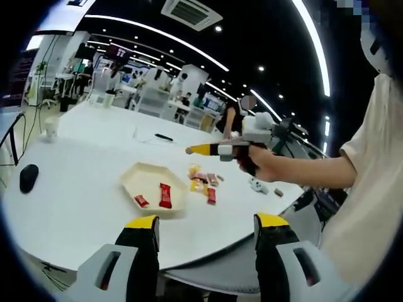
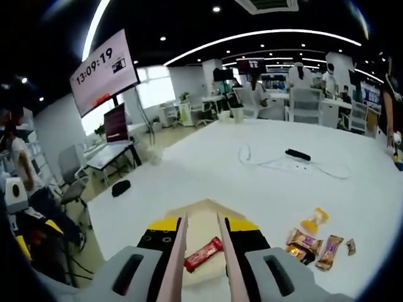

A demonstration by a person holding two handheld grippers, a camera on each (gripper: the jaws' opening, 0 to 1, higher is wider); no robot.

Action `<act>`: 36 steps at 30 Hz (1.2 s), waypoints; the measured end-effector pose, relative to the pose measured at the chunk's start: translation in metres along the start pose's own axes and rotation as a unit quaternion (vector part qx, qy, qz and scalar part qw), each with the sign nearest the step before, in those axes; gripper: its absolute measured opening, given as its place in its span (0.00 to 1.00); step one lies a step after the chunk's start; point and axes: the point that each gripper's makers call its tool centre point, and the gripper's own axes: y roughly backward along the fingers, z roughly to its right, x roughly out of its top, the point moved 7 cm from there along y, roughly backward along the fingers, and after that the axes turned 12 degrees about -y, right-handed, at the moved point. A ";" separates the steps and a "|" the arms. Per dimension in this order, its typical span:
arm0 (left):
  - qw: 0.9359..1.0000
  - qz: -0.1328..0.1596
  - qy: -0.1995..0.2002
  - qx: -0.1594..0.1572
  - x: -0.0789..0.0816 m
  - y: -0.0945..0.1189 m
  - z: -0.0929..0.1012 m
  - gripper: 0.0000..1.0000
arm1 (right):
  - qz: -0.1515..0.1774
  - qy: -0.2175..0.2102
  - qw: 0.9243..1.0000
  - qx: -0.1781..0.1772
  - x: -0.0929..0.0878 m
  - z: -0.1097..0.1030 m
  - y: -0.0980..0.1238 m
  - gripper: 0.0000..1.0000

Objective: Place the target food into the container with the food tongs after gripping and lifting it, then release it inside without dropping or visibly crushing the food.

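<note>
in the left gripper view, the left gripper (image 1: 206, 228) rises from the bottom edge with its two black, yellow-tipped jaws standing well apart and nothing between them. beyond them lies a large white table (image 1: 82, 189). on it sits a shallow cream hexagonal tray (image 1: 153, 184), which holds a long red wrapped snack bar (image 1: 165, 195) and a smaller red wrapped piece (image 1: 141, 201) just beside it. to the right of the tray, a loose cluster of yellow, brown and red wrapped snacks (image 1: 204, 182) lies on the table, apart from the tray. a black computer mouse (image 1: 28, 177) rests near the table's left edge and a white paper cup (image 1: 51, 128) stands further back. from the right, a person's hand (image 1: 267, 165) holds the right gripper (image 1: 189, 150) in the air above the snacks, pointing left.

in the right gripper view, the right gripper (image 2: 201, 234) has its black and yellow jaws clamped on a pair of pale pink food tongs (image 2: 177, 258), whose two arms run forward with a gap between their tips. the long red snack bar (image 2: 203, 254) shows between the tong arms, lying in the cream tray (image 2: 203, 211); whether the tongs touch it cannot be told. to the right, several brown and yellow wrapped snacks (image 2: 315, 239) lie on the white table (image 2: 252, 176). a black pen-like object with a white cable (image 2: 297, 155) lies further back. a wall screen (image 2: 104, 71) reads 13:09:19.
</note>
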 end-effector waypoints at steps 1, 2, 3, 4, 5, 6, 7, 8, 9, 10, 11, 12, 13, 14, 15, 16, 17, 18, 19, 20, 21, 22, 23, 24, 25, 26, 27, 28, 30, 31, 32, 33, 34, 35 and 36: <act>1.000 -0.001 -0.001 -0.001 0.000 -0.001 0.000 0.61 | 0.001 -0.004 1.000 -0.004 0.000 0.005 0.002 0.26; 1.000 -0.002 -0.003 -0.003 0.001 -0.003 0.000 0.61 | 0.002 -0.008 1.000 -0.008 0.001 0.009 0.004 0.26; 1.000 -0.002 -0.003 -0.005 0.002 -0.004 0.000 0.61 | 0.003 -0.012 1.000 -0.013 0.001 0.015 0.008 0.26; 1.000 -0.001 -0.003 -0.005 0.002 -0.004 0.000 0.61 | 0.004 -0.015 1.000 -0.017 0.001 0.019 0.010 0.26; 1.000 0.000 -0.003 -0.007 0.003 -0.005 0.000 0.61 | 0.008 -0.026 0.999 -0.023 0.002 0.025 0.014 0.26; 1.000 0.000 -0.003 -0.008 0.003 -0.006 0.000 0.61 | 0.014 -0.035 0.999 -0.030 0.003 0.031 0.019 0.26; 1.000 0.000 -0.004 -0.010 0.003 -0.007 0.001 0.61 | 0.017 -0.038 0.999 -0.035 0.004 0.035 0.021 0.26; 1.000 0.000 -0.004 -0.011 0.003 -0.007 0.001 0.61 | 0.019 -0.042 0.998 -0.041 0.005 0.040 0.025 0.26; 1.000 -0.001 -0.005 -0.013 0.003 -0.008 0.001 0.61 | 0.021 -0.044 0.998 -0.045 0.005 0.043 0.027 0.26; 1.000 -0.002 -0.006 -0.014 0.003 -0.009 0.001 0.61 | 0.024 -0.046 0.997 -0.049 0.005 0.047 0.031 0.26; 1.000 -0.003 -0.006 -0.017 0.003 -0.010 0.002 0.61 | 0.024 -0.048 0.997 -0.052 0.005 0.049 0.032 0.26; 1.000 -0.004 -0.007 -0.019 0.003 -0.010 0.002 0.61 | 0.025 -0.049 0.997 -0.056 0.005 0.052 0.035 0.26; 1.000 -0.005 -0.007 -0.020 0.003 -0.010 0.003 0.61 | 0.026 -0.049 0.997 -0.058 0.005 0.053 0.036 0.26; 1.000 -0.006 -0.007 -0.021 0.002 -0.011 0.003 0.61 | 0.028 -0.053 0.996 -0.064 0.004 0.058 0.039 0.26; 1.000 -0.007 -0.008 -0.022 0.002 -0.011 0.003 0.61 | 0.029 -0.055 0.996 -0.068 0.003 0.060 0.041 0.26; 1.000 -0.007 -0.008 -0.023 0.002 -0.012 0.004 0.61 | 0.030 -0.056 0.995 -0.072 0.002 0.063 0.043 0.26; 1.000 -0.007 -0.008 -0.024 0.002 -0.012 0.004 0.61 | 0.031 -0.058 0.995 -0.075 0.002 0.065 0.045 0.26; 1.000 -0.008 -0.009 -0.025 0.002 -0.012 0.004 0.61 | 0.033 -0.062 0.994 -0.083 0.001 0.070 0.048 0.26; 1.000 -0.009 -0.009 -0.026 0.003 -0.013 0.004 0.61 | 0.037 -0.069 0.993 -0.090 0.001 0.074 0.051 0.26; 1.000 -0.009 -0.010 -0.027 0.003 -0.013 0.005 0.61 | 0.044 -0.082 0.991 -0.099 0.001 0.080 0.055 0.26; 1.000 -0.009 -0.010 -0.028 0.003 -0.013 0.005 0.60 | 0.046 -0.086 0.990 -0.102 0.001 0.083 0.057 0.26; 1.000 -0.009 -0.010 -0.028 0.003 -0.014 0.005 0.60 | 0.047 -0.087 0.989 -0.107 0.001 0.088 0.060 0.26; 0.999 -0.010 -0.010 -0.029 0.003 -0.014 0.005 0.61 | 0.047 -0.088 0.989 -0.109 0.001 0.090 0.061 0.26; 0.999 -0.010 -0.011 -0.029 0.003 -0.014 0.005 0.61 | 0.048 -0.092 0.988 -0.113 0.001 0.094 0.064 0.26; 0.999 -0.011 -0.011 -0.030 0.003 -0.015 0.005 0.61 | 0.049 -0.093 0.988 -0.115 0.000 0.097 0.066 0.26; 0.999 -0.011 -0.011 -0.032 0.003 -0.015 0.005 0.61 | 0.047 -0.093 0.988 -0.118 -0.002 0.099 0.068 0.26; 0.999 -0.012 -0.011 -0.032 0.003 -0.015 0.005 0.61 | 0.047 -0.093 0.987 -0.119 -0.002 0.099 0.069 0.26; 0.999 -0.012 -0.012 -0.032 0.003 -0.016 0.005 0.61 | 0.046 -0.095 0.987 -0.121 -0.004 0.102 0.071 0.26; 0.999 -0.012 -0.012 -0.034 0.004 -0.017 0.006 0.61 | 0.048 -0.101 0.985 -0.130 -0.006 0.107 0.074 0.26; 0.999 -0.013 -0.012 -0.034 0.004 -0.017 0.005 0.61 | 0.050 -0.106 0.984 -0.133 -0.007 0.110 0.076 0.26; 0.999 -0.013 -0.012 -0.034 0.004 -0.017 0.006 0.61 | 0.049 -0.108 0.984 -0.135 -0.008 0.112 0.077 0.26; 0.999 -0.013 -0.013 -0.035 0.004 -0.017 0.006 0.61 | 0.049 -0.108 0.983 -0.137 -0.008 0.113 0.078 0.26; 0.999 -0.014 -0.013 -0.035 0.004 -0.017 0.006 0.61 | 0.048 -0.107 0.983 -0.138 -0.009 0.113 0.078 0.26; 0.999 -0.015 -0.013 -0.036 0.004 -0.017 0.006 0.61 | 0.046 -0.106 0.984 -0.139 -0.010 0.114 0.078 0.26; 0.999 -0.016 -0.013 -0.036 0.003 -0.018 0.005 0.61 | 0.045 -0.105 0.984 -0.139 -0.010 0.114 0.079 0.26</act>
